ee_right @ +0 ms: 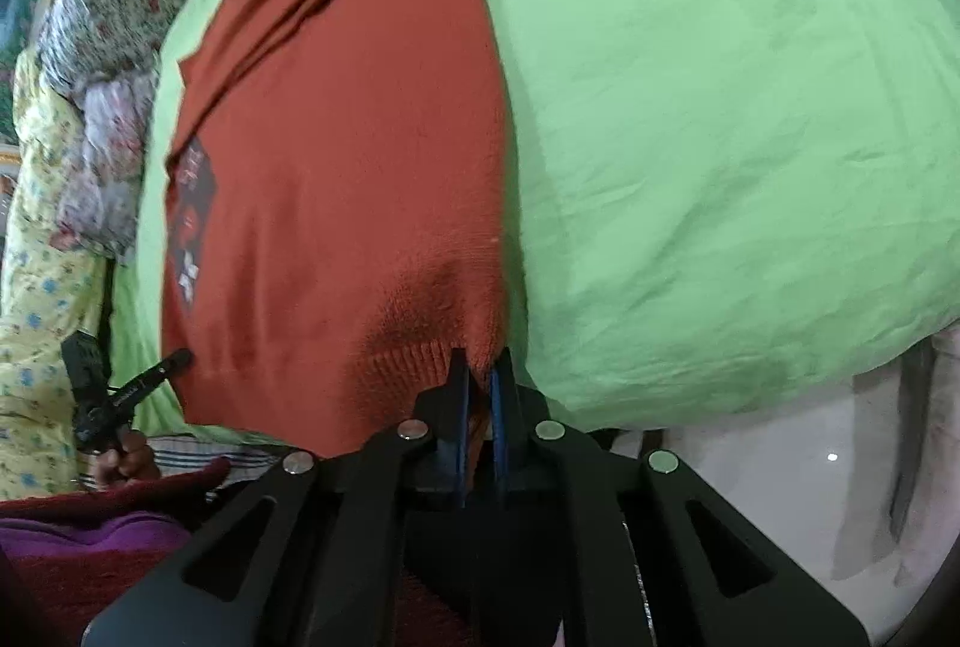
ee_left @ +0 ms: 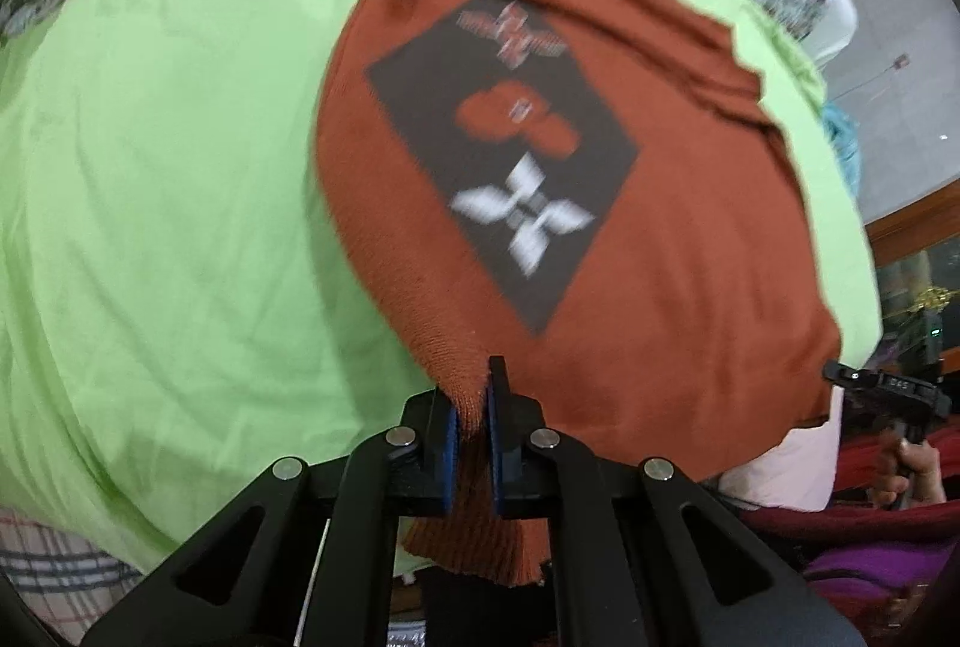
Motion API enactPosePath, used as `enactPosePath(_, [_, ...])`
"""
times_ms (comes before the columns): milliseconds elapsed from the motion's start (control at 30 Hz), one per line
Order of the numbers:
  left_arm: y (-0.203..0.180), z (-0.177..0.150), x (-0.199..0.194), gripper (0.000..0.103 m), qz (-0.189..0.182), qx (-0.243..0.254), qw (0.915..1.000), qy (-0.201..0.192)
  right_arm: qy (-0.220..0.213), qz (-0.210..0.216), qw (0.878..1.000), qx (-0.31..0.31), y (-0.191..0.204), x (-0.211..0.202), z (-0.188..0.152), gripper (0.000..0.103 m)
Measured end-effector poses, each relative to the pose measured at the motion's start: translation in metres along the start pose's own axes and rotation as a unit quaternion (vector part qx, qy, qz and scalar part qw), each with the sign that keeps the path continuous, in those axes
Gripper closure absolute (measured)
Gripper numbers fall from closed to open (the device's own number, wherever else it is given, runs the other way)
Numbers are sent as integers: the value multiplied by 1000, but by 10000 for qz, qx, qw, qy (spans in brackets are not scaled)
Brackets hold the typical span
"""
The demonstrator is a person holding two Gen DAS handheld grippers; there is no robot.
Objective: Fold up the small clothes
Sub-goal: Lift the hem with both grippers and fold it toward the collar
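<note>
A small rust-orange knitted sweater (ee_left: 660, 287) with a black patch bearing a white four-petal motif lies on a light green sheet (ee_left: 150, 167). My left gripper (ee_left: 474, 395) is shut on the ribbed hem at the sweater's near left corner, and a strip of hem hangs below the pads. In the right wrist view the same sweater (ee_right: 360, 137) stretches away from me. My right gripper (ee_right: 480, 377) is shut on the hem at the near right corner. The right gripper (ee_left: 882, 383) and the hand holding it show at the far right of the left wrist view.
Floral bedding (ee_right: 102, 17) lies beyond the green sheet (ee_right: 720, 107). Dark red and purple cloth (ee_right: 90, 521) is piled near the person's hand (ee_right: 129, 458). A pale floor (ee_right: 750, 497) shows past the sheet's near edge. A checked cloth (ee_left: 54, 569) lies at the lower left.
</note>
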State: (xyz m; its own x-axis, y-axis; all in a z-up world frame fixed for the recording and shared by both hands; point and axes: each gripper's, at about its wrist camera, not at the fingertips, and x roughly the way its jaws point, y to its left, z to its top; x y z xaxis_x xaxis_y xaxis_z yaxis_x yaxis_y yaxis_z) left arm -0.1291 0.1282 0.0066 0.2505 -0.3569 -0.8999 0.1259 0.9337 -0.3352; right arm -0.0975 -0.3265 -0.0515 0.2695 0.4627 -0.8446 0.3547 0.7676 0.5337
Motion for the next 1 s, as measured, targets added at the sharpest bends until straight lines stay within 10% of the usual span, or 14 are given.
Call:
enactPosePath(533, [-22,129,-59,98,-451,145,9892,-1384,-1443,1681,9750,184,43,-59,89,97])
enactPosePath(1000, [-27,287,-7,98,23,-118,9819,-1888,-1897,1571,9692,38,83,-44,265,97])
